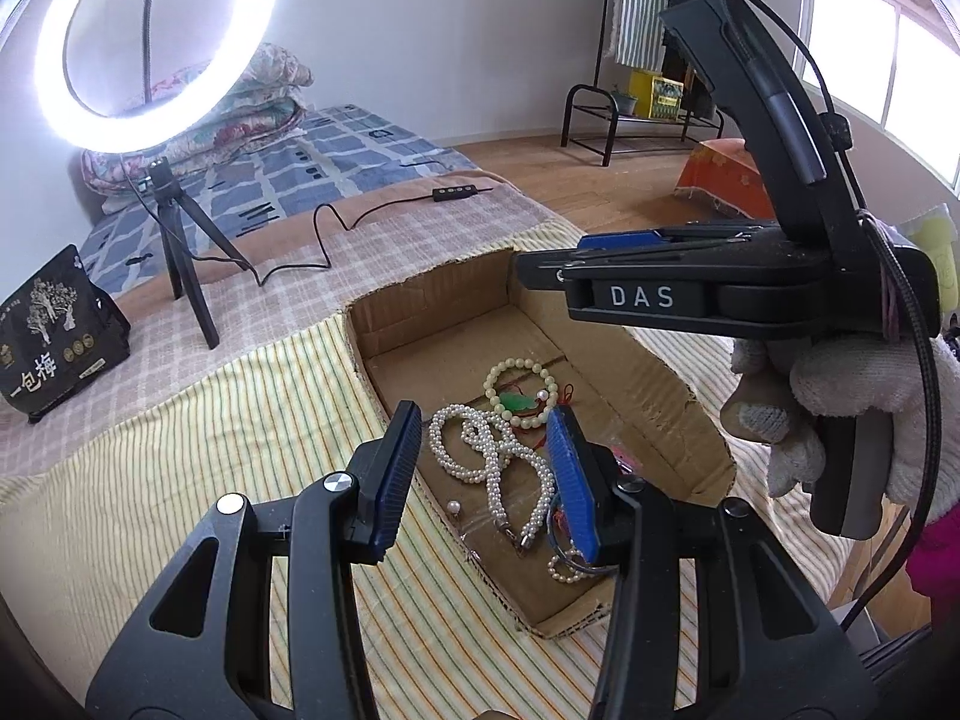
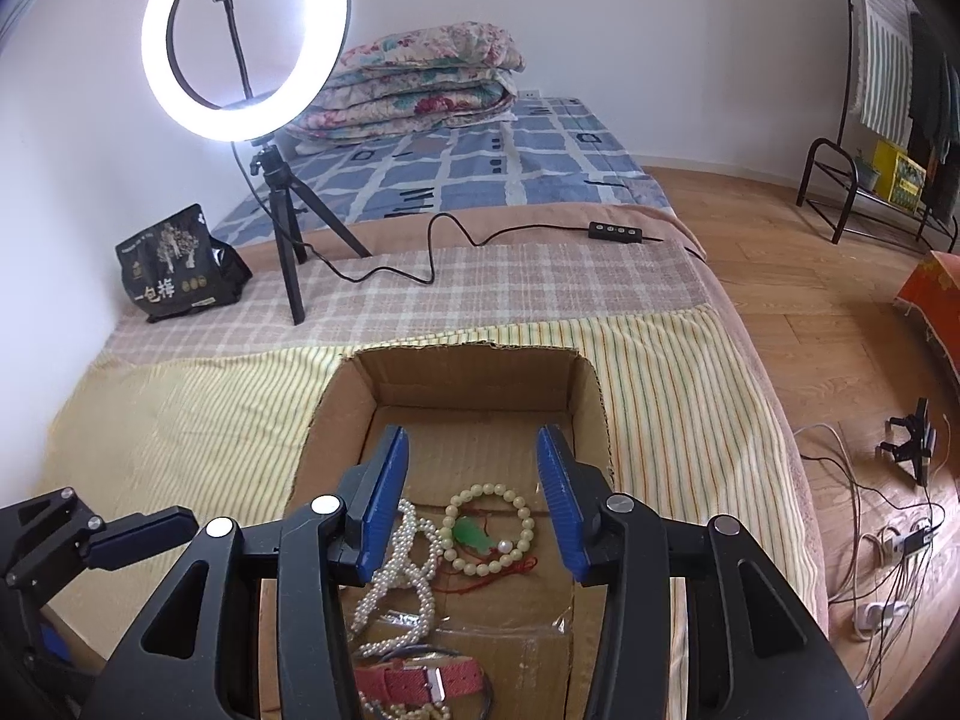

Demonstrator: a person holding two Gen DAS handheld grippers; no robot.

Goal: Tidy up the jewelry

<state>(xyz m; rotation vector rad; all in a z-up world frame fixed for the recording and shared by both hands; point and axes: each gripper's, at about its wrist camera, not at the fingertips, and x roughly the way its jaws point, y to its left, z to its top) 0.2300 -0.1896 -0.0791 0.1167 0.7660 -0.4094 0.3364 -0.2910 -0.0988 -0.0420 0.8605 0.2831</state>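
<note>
A shallow cardboard box (image 1: 660, 396) lies on the striped cloth and holds the jewelry. Inside it are a white pearl necklace (image 1: 480, 450), a pale bead bracelet (image 1: 516, 390) with a green pendant, and a loose pearl (image 1: 454, 506). My left gripper (image 1: 483, 432) hovers open above the necklace with nothing between its blue pads. In the right wrist view my right gripper (image 2: 471, 450) is open above the bracelet (image 2: 489, 525) and the necklace (image 2: 408, 588), holding nothing. A red watch strap (image 2: 420, 681) lies at the box's near end. A white-gloved hand (image 1: 840, 408) holds the right gripper (image 1: 534, 270).
A lit ring light (image 2: 246, 39) on a small tripod stands behind the box, its cable and controller (image 2: 615, 231) trailing across the checked cloth. A black snack bag (image 2: 174, 267) sits at the left. A folded quilt (image 2: 420, 81) lies farther back. The bed edge drops to the wooden floor (image 2: 840, 360) at the right.
</note>
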